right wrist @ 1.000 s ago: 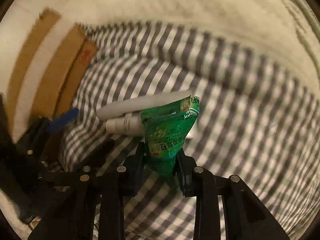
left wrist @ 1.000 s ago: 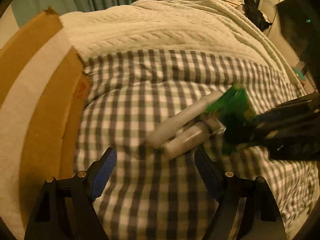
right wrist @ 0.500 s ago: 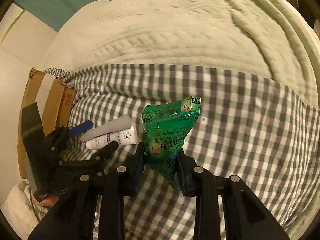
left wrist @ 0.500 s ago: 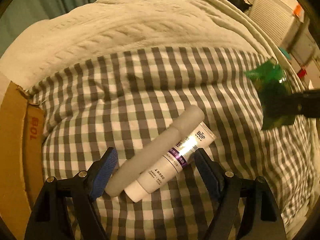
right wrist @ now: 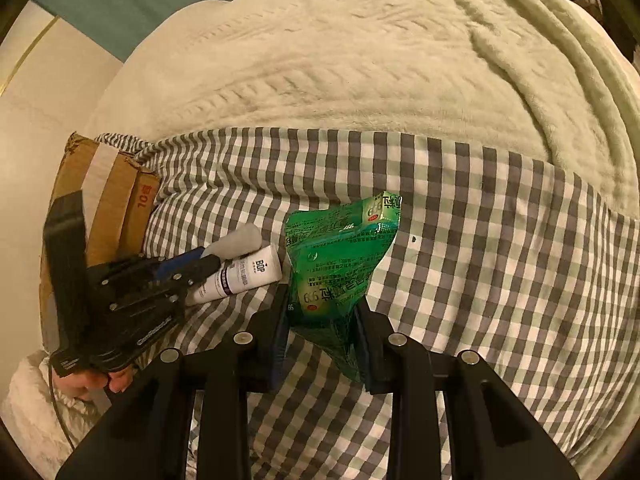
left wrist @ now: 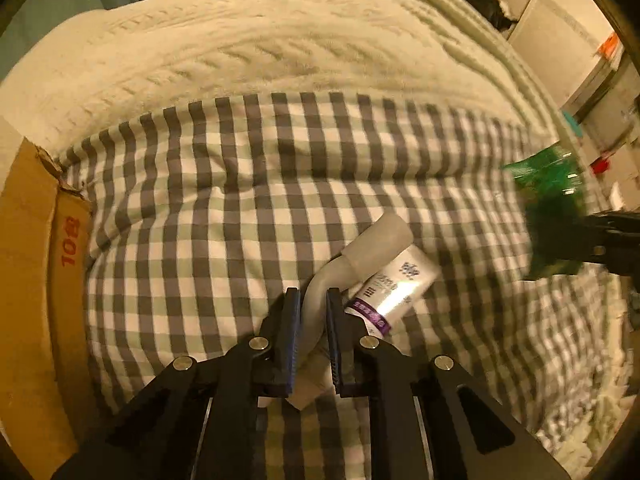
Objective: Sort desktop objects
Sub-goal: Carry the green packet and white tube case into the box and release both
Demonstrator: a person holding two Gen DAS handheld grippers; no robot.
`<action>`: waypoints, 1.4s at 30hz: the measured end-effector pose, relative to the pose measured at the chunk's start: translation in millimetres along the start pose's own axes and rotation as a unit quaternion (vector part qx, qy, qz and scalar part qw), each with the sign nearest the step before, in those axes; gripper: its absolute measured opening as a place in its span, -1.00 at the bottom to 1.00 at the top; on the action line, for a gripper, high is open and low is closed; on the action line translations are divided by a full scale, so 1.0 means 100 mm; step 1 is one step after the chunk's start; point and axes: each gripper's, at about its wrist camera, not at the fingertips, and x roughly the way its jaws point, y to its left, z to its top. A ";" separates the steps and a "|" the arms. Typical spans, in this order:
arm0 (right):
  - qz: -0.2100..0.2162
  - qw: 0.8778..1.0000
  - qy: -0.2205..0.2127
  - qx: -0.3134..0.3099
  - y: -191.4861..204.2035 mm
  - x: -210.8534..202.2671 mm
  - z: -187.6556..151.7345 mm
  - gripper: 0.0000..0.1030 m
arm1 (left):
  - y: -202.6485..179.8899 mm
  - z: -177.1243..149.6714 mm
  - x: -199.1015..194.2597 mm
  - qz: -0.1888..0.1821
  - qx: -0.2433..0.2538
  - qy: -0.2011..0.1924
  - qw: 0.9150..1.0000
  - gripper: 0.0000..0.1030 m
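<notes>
My left gripper (left wrist: pixel 314 300) is shut on a grey cylindrical tube (left wrist: pixel 370 248) that lies on the checked cloth (left wrist: pixel 224 216). A white tube with a purple band (left wrist: pixel 394 286) lies against it on the right. My right gripper (right wrist: pixel 322 316) is shut on a green foil packet (right wrist: pixel 340 252) and holds it above the cloth. The packet also shows at the right edge of the left wrist view (left wrist: pixel 550 216). The right wrist view shows the left gripper (right wrist: pixel 188 266) on the grey tube (right wrist: pixel 236 240), beside the white tube (right wrist: pixel 244 274).
A cardboard box (left wrist: pixel 36 272) stands at the left edge of the cloth, also in the right wrist view (right wrist: pixel 104 204). A cream knitted blanket (left wrist: pixel 280 40) covers the bed beyond the cloth. Furniture and clutter stand at the far right.
My left gripper has moved forward and shut on the grey tube. My right gripper has lifted the green packet away to the right.
</notes>
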 end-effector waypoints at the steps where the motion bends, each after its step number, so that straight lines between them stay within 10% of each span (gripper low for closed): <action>1: -0.002 1.000 0.000 -0.001 0.00 0.00 0.00 -0.46 | -0.01 0.01 0.00 0.002 0.000 0.002 1.000 -0.75; 15: -0.032 0.996 -0.069 -0.040 0.38 -0.93 0.14 -0.46 | 0.33 0.11 -1.03 -0.001 -0.071 -0.071 0.995 -0.82; 28: -0.007 0.982 -0.126 -0.142 1.93 -1.83 0.16 -0.46 | 1.02 0.16 -2.86 0.041 -0.104 -0.187 0.976 -0.82; 42: 0.046 0.972 -0.076 -0.217 3.28 -0.87 0.33 -0.46 | 2.23 -0.42 -2.43 0.057 -0.198 -0.122 0.971 -0.82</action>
